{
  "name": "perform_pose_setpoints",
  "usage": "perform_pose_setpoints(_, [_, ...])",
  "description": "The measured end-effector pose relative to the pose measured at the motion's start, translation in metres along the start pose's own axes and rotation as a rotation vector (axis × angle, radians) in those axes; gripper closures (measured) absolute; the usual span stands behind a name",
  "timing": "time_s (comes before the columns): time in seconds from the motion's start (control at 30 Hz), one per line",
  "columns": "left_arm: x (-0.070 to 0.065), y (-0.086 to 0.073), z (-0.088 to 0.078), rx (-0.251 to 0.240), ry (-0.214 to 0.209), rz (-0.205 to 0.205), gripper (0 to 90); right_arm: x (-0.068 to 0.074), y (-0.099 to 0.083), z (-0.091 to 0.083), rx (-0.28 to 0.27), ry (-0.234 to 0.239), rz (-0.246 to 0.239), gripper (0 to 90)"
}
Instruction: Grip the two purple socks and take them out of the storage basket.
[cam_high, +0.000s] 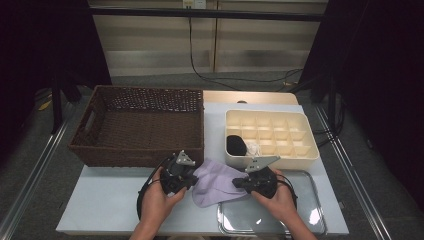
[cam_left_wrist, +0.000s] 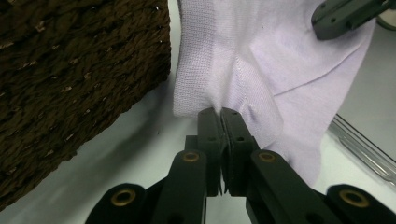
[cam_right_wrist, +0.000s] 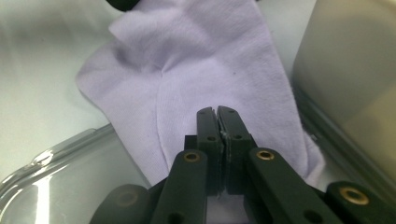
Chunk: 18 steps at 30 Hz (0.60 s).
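Note:
A lavender sock (cam_high: 216, 184) lies on the white table between my two grippers, its right end over the corner of a metal tray (cam_high: 300, 212). My left gripper (cam_high: 195, 178) is shut on the sock's left edge; in the left gripper view the jaws (cam_left_wrist: 220, 113) pinch a fold of the sock (cam_left_wrist: 280, 60). At the sock's right side my right gripper (cam_high: 236, 183) is shut as well. The right gripper view shows its closed jaws (cam_right_wrist: 217, 111) nipping the fabric of the sock (cam_right_wrist: 201, 60). A hand holds each gripper.
A dark wicker basket (cam_high: 137, 125) stands at the back left, close to the left gripper. At the back right sits a cream divider box (cam_high: 272, 161), with a black item (cam_high: 236, 145) and a white item (cam_high: 253, 148) in its near-left cells.

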<state>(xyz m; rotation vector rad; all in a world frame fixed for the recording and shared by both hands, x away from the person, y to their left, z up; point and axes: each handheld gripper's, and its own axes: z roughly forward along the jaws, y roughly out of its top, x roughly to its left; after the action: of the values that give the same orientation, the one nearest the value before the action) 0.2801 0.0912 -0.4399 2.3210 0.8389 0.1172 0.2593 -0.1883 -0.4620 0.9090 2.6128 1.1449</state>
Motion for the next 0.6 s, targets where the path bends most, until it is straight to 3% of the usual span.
perform_pose_setpoints(0.2, [0.002, -0.001, -0.008, -0.015, 0.011, -0.007, 87.7, 0.0, 0.01, -0.014, -0.025, -0.013, -0.023, 87.8])
perform_pose_setpoints(0.37, [-0.003, -0.003, -0.011, -0.026, -0.004, -0.007, 87.7, -0.001, 0.013, -0.022, -0.005, -0.028, -0.054, 87.8])
perform_pose_setpoints(0.6, [-0.013, -0.009, -0.003, 0.024, -0.032, 0.007, 87.7, -0.005, -0.002, -0.023, 0.012, -0.037, -0.032, 87.0])
